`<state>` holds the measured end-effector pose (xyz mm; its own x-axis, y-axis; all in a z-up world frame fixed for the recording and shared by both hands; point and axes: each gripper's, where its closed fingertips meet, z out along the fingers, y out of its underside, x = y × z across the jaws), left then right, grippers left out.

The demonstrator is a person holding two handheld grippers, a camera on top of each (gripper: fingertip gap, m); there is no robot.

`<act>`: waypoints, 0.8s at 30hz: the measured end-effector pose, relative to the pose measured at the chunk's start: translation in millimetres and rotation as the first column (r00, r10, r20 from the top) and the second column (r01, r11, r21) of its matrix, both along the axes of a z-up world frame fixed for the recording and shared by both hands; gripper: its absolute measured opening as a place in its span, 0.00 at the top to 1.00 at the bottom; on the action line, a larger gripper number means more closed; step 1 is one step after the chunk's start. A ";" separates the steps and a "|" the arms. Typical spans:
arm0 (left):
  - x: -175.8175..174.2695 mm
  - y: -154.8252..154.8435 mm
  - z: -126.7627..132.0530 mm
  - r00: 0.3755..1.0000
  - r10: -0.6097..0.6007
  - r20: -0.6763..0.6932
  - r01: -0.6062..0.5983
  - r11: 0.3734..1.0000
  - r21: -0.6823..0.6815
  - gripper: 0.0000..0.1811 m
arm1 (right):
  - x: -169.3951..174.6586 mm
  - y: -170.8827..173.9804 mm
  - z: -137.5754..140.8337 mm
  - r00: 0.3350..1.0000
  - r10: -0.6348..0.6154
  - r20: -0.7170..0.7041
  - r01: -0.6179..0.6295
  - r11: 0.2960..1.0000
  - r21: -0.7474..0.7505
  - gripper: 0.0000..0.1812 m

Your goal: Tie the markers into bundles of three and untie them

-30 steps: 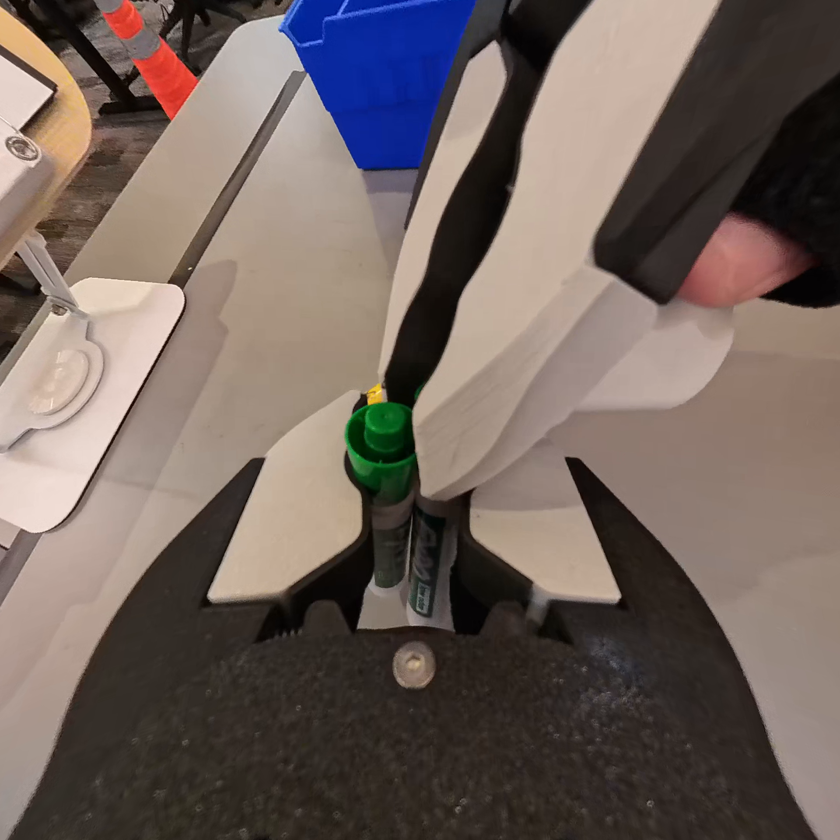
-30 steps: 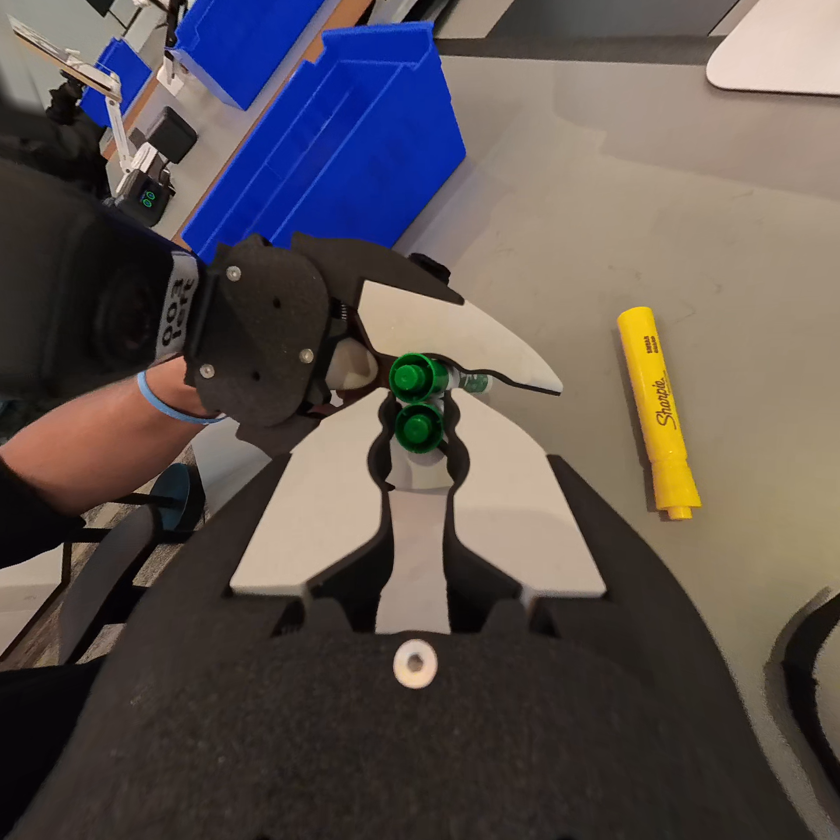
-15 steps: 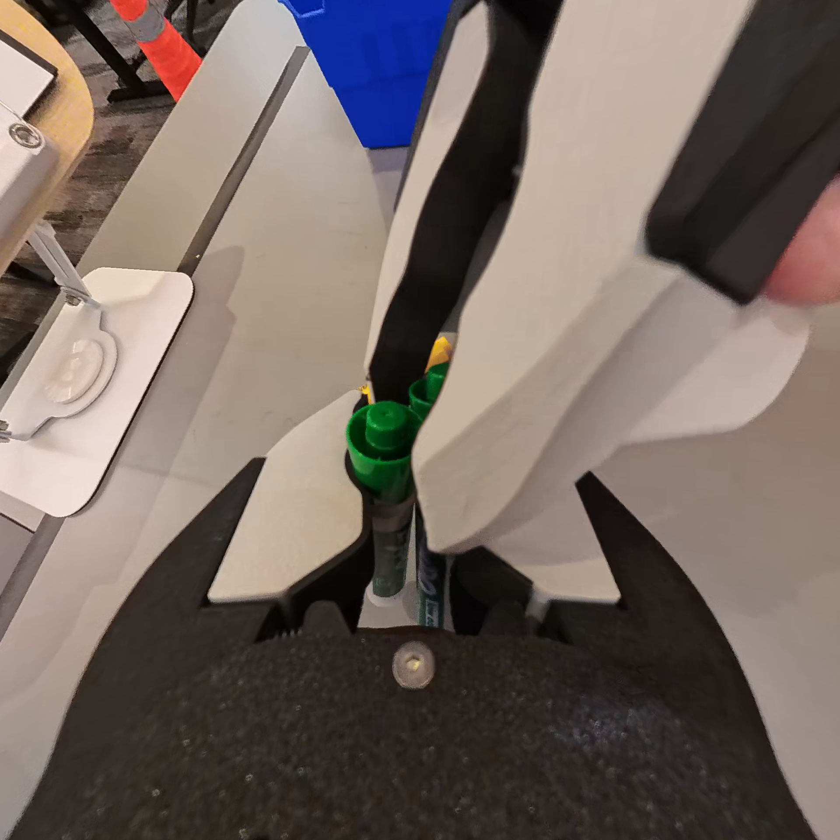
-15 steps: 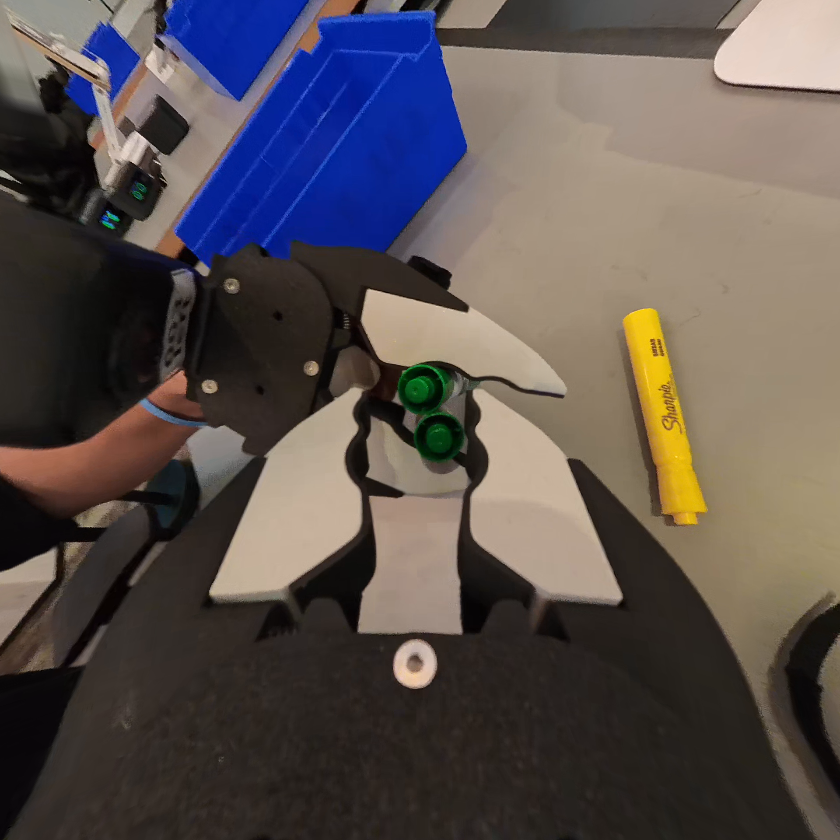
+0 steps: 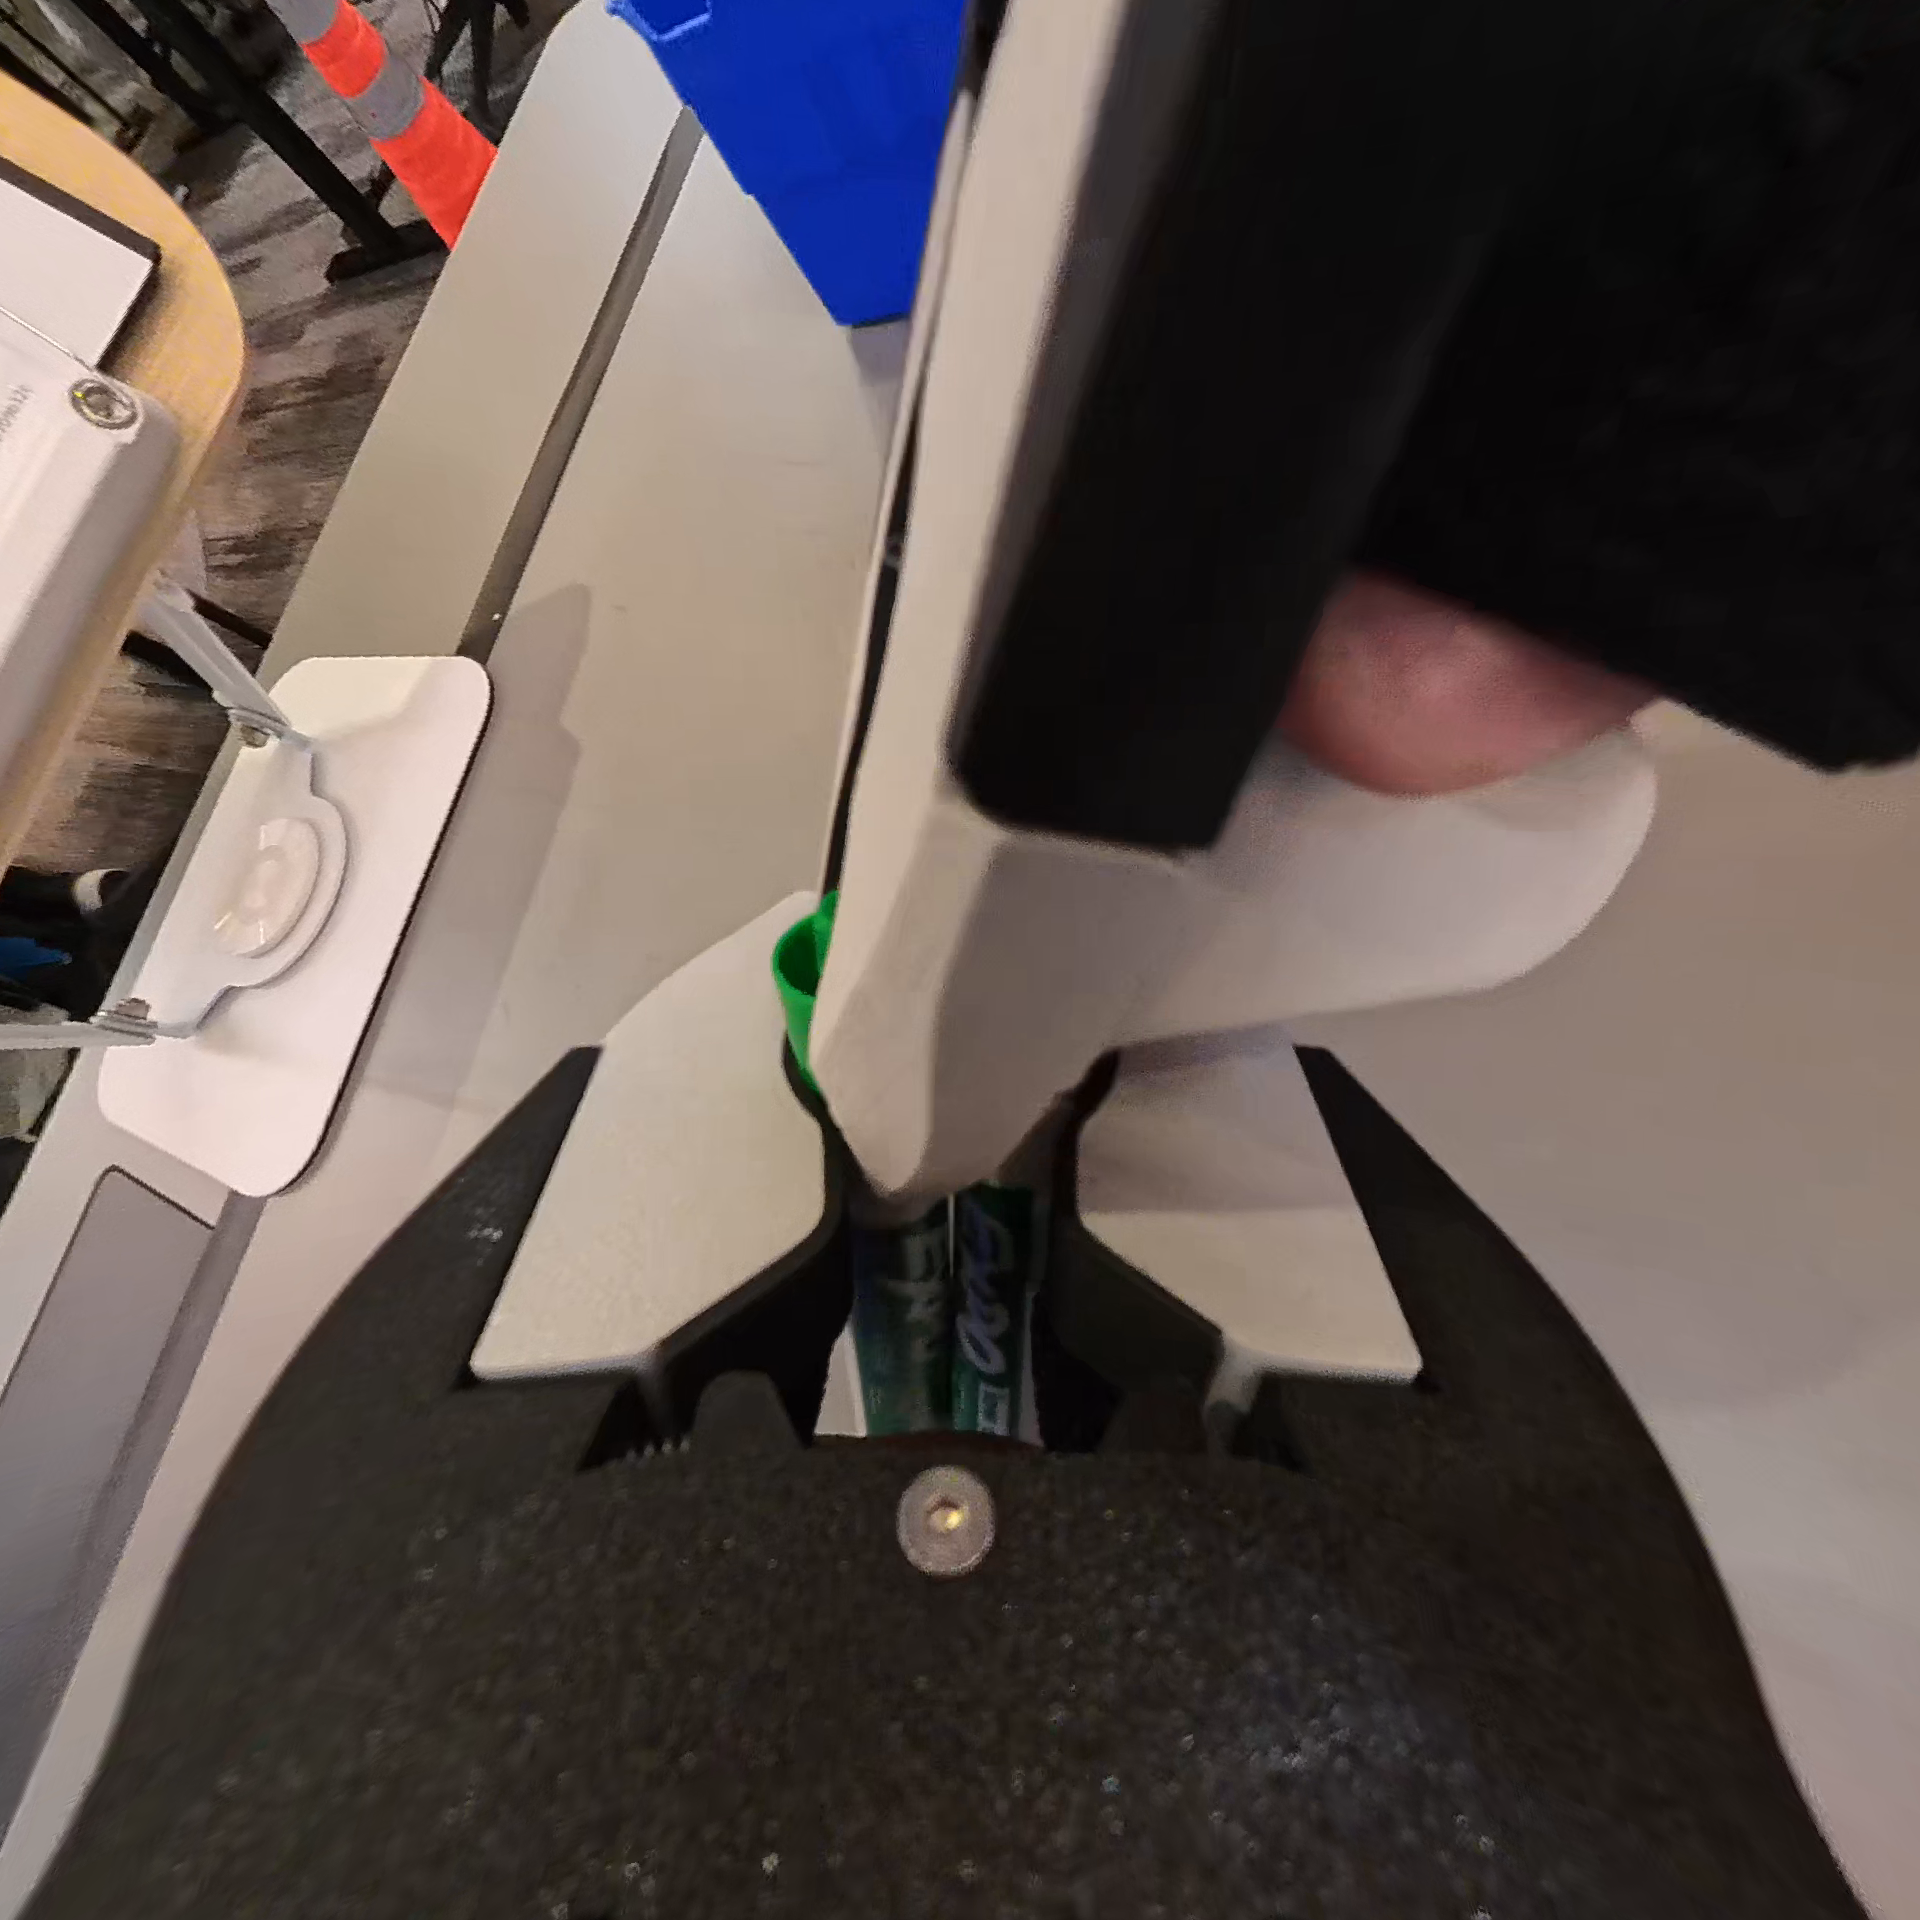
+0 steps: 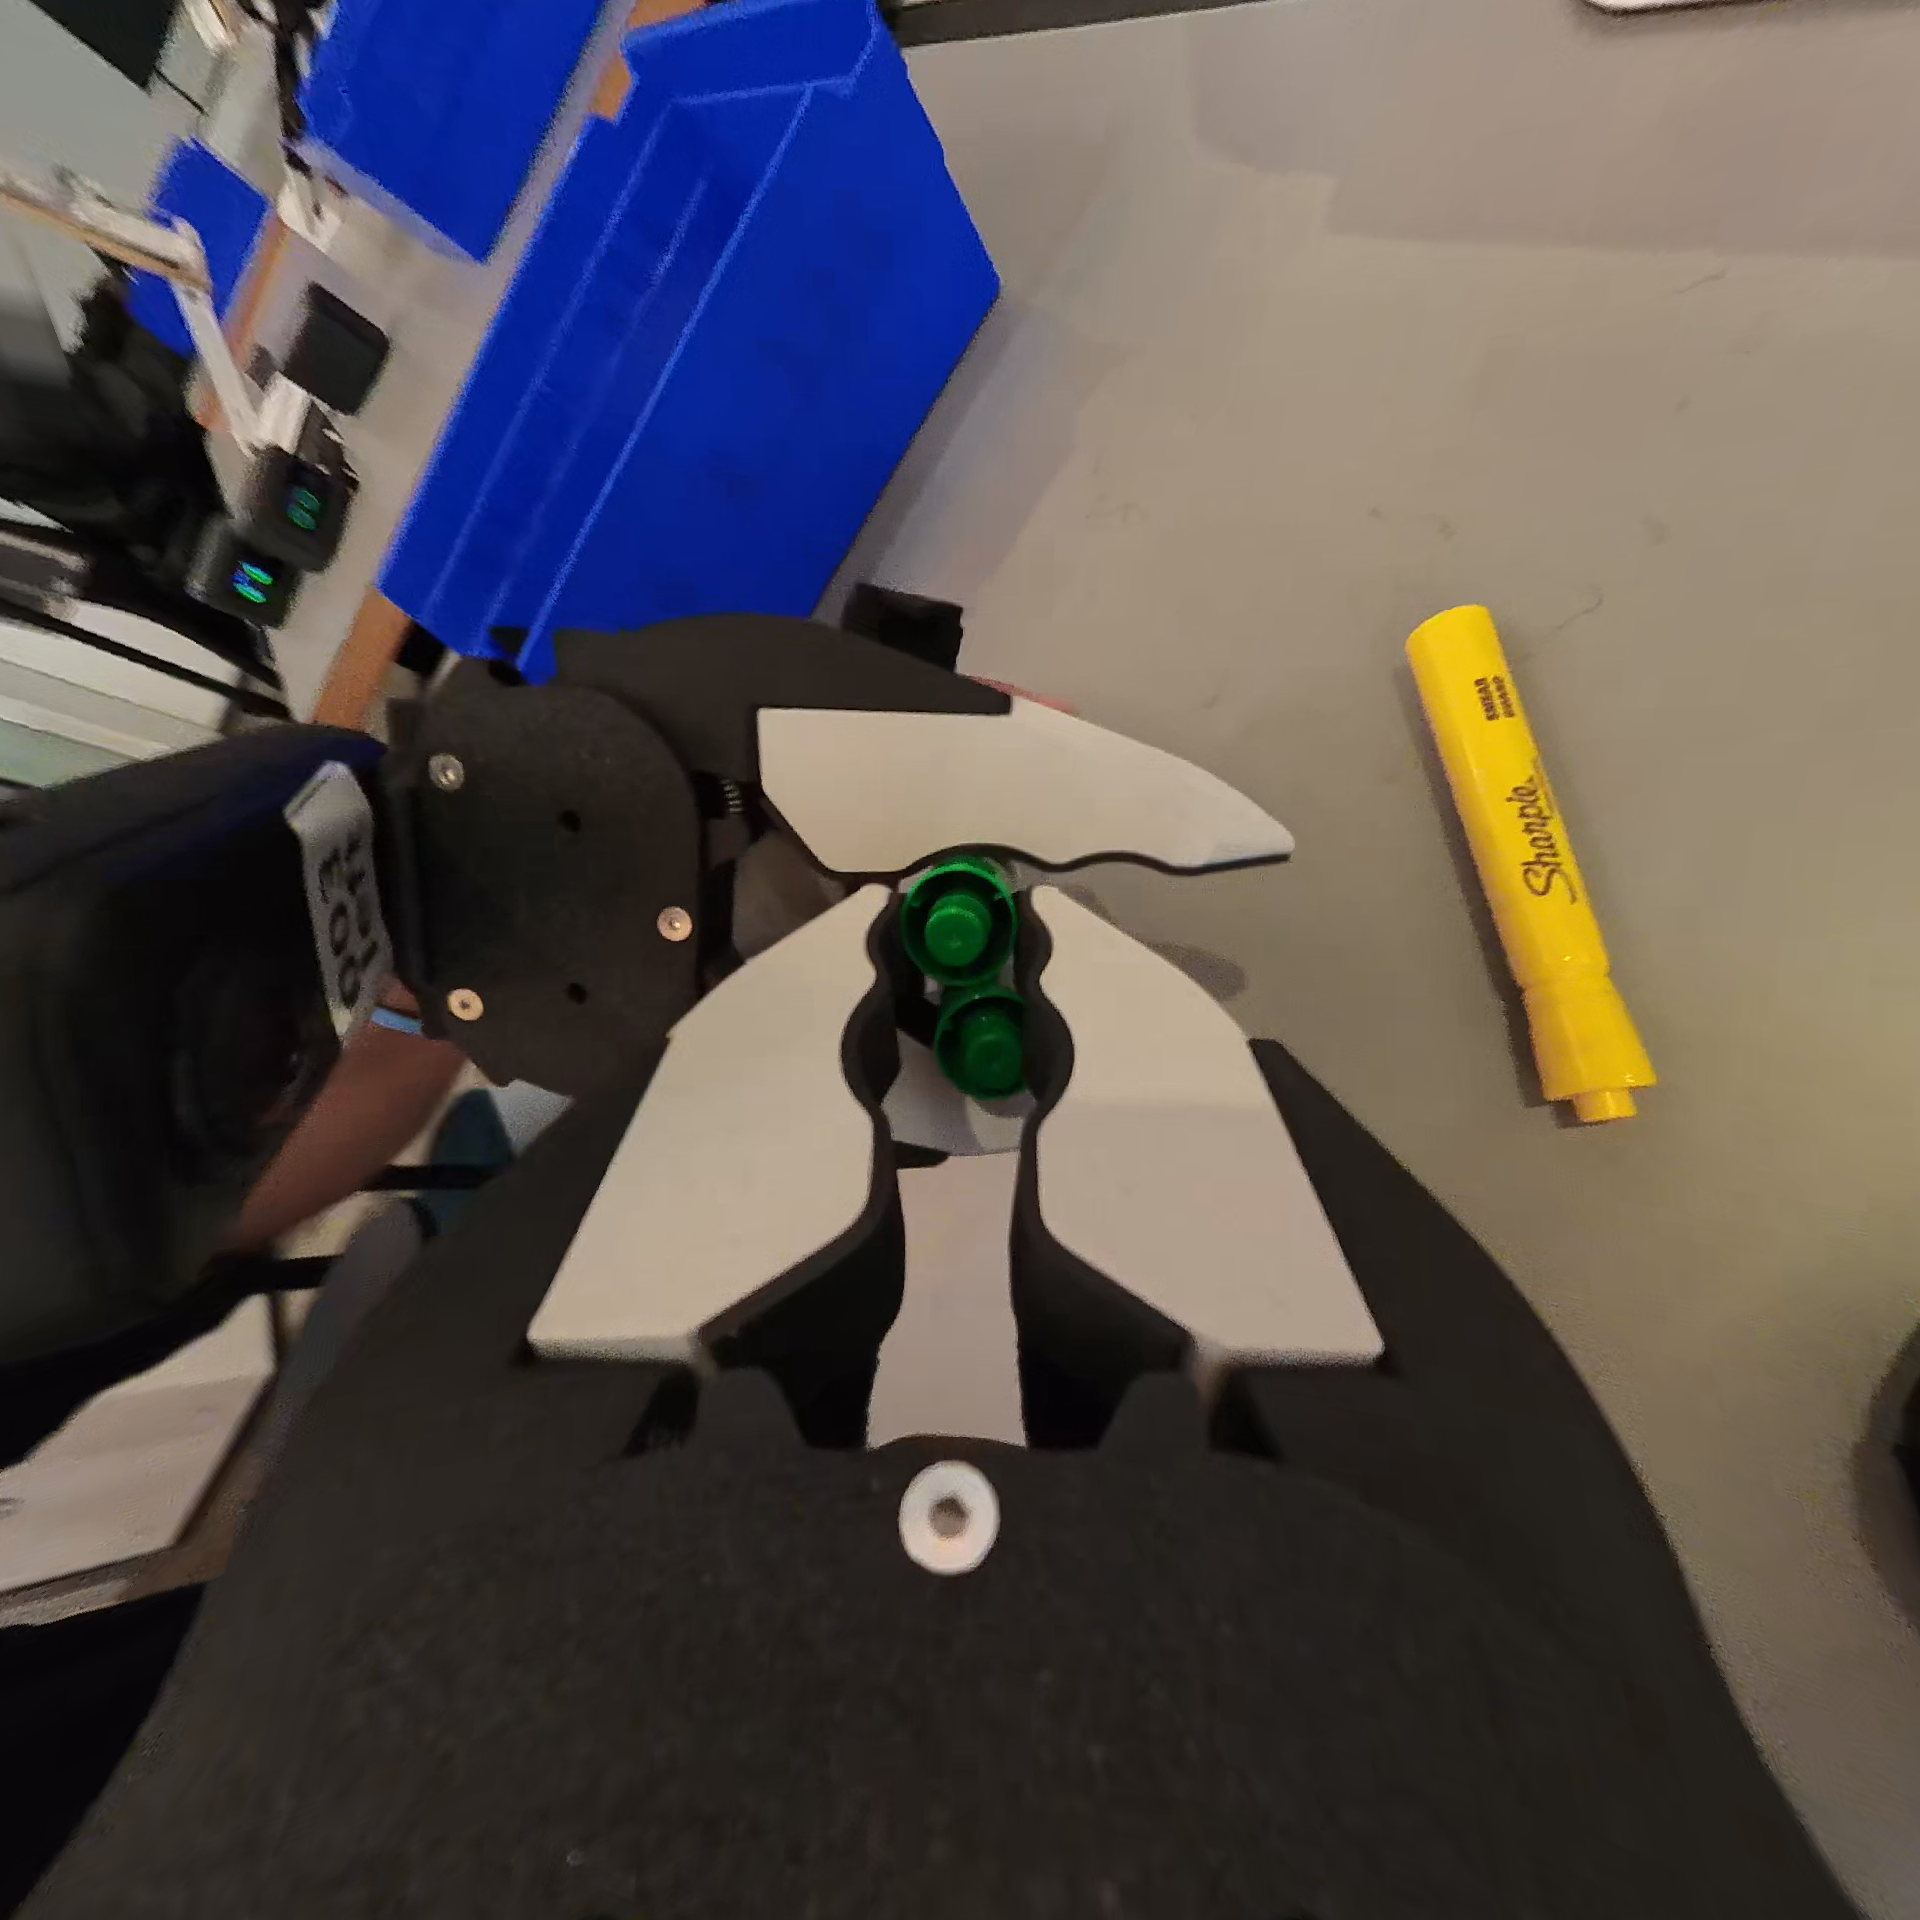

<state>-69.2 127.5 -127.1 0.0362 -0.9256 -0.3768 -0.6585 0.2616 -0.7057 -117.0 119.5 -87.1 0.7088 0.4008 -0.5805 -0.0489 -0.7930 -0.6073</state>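
Observation:
Two green markers point(image 5: 940, 1320) lie side by side between the fingers of my left gripper point(image 5: 914, 1049), which is shut on their barrels. Their green caps point(image 6: 956, 925) point into my right gripper point(image 6: 961, 904), whose notched fingers are closed around them. In the left wrist view the right gripper's fingers point(image 5: 1039, 935) come from above and hide most of the caps; one cap edge point(image 5: 800, 966) shows. The left gripper's upper finger point(image 6: 987, 779) shows in the right wrist view. A yellow marker point(image 6: 1522, 862) lies alone on the grey table point(image 6: 1351, 364) to the right.
A blue bin point(image 6: 727, 343) stands on the table behind the grippers and also shows in the left wrist view point(image 5: 831, 145). A white stand base point(image 5: 301, 914) sits at the table's left edge. An orange cone point(image 5: 405, 114) stands on the floor beyond. Left tips to right tips: about 6 cm.
My right gripper opened half a second ago and has closed again around the green caps, sliding farther over them. The left gripper kept its hold. The yellow marker has not moved.

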 end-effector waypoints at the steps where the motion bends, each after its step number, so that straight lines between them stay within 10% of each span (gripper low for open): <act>1: 0.3 0.3 -0.2 1.000 0.001 -0.003 -0.001 1.000 0.001 0.77 | 0.3 0.3 0.2 1.000 -0.006 -0.030 0.005 1.000 -0.014 0.90; 24: -18.3 14.7 -14.5 0.993 0.006 -0.114 -0.022 0.990 -0.140 0.78 | 22.9 -6.6 3.5 0.993 0.037 -0.115 -0.039 0.999 -0.020 0.86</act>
